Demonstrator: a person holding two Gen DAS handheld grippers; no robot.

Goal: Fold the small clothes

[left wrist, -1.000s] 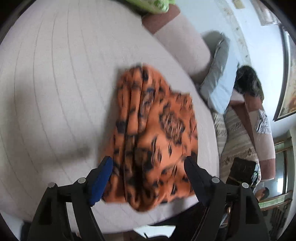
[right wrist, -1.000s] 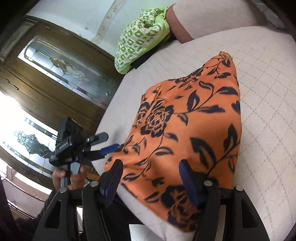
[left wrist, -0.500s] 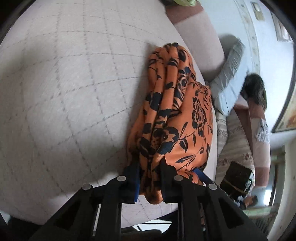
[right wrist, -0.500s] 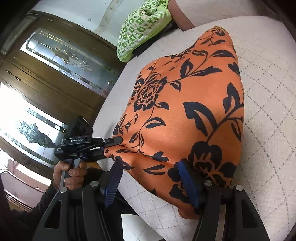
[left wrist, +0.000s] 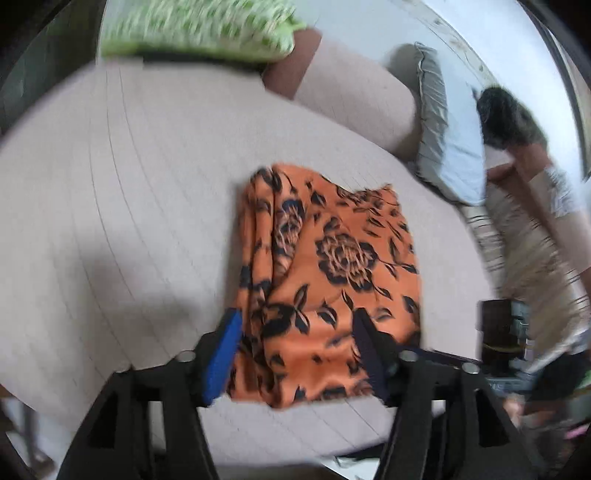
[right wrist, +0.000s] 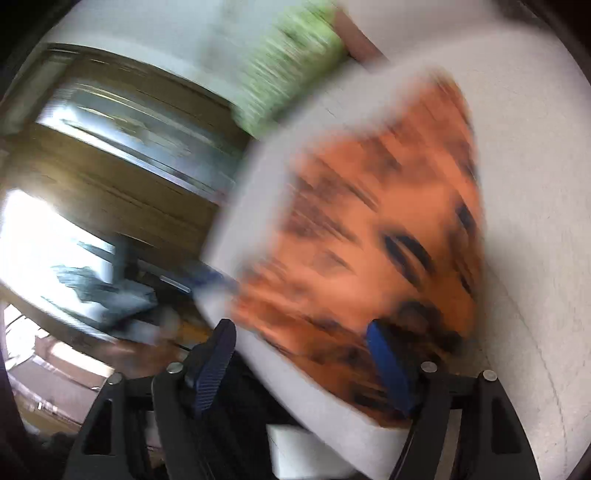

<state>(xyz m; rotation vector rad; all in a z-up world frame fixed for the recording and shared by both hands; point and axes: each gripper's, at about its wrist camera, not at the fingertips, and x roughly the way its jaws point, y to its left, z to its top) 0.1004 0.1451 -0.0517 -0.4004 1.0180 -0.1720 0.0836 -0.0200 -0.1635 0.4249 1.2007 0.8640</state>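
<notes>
The left gripper [left wrist: 295, 347] hovers with its jaws just reopened, spread wide above the near edge of the orange flowered cloth [left wrist: 328, 280]; nothing is pinched. The right gripper [right wrist: 303, 363] gapes too, empty. The cloth lies folded on the quilted cushion [left wrist: 122, 206], long axis running away toward the green pillow [left wrist: 195, 29].

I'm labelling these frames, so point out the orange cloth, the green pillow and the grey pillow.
orange cloth [left wrist: 343, 266]: left wrist view, big flower print.
green pillow [left wrist: 199, 29]: left wrist view, its middle.
grey pillow [left wrist: 458, 162]: left wrist view, pale front face.
</notes>
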